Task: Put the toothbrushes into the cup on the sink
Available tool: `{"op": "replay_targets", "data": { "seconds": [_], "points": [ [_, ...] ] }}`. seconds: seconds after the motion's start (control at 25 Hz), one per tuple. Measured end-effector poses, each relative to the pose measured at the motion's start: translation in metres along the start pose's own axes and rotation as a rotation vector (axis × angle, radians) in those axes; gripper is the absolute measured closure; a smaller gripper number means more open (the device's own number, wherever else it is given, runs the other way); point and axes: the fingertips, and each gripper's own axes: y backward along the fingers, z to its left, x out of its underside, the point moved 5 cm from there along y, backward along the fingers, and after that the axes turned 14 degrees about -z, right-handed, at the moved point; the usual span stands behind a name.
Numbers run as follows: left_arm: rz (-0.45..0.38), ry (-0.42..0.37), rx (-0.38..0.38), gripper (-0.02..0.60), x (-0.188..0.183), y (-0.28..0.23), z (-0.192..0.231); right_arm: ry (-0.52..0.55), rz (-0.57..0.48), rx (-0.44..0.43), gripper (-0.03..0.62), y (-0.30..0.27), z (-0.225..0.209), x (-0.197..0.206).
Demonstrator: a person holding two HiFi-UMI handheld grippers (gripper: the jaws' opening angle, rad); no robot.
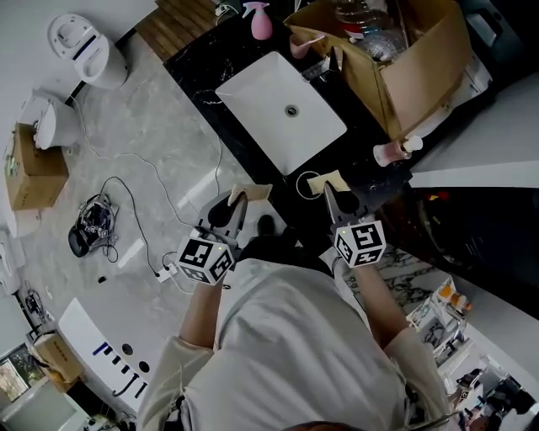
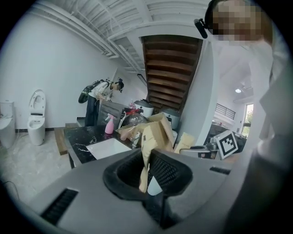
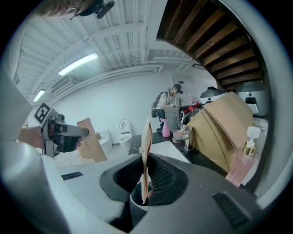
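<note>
My left gripper is shut on a flat tan paper packet, held in front of the counter's near edge; the packet stands upright between the jaws of that gripper. My right gripper is shut on a second tan packet, seen edge-on in the right gripper view. A pink cup stands by the faucet at the far end of the white sink. What the packets contain cannot be told.
A pink spray bottle stands behind the sink. An open cardboard box fills the counter's right side, with a pink soap bottle beside it. Another person stands at the far end. Toilets and cables are on the floor.
</note>
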Motion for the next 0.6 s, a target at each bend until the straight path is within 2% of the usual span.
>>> {"op": "replay_targets", "data": {
  "seconds": [0.6],
  "points": [
    [0.041,0.039,0.02,0.537,0.012,0.001,0.026,0.043,0.12,0.04,0.543,-0.02,0.006,0.056]
  ]
}}
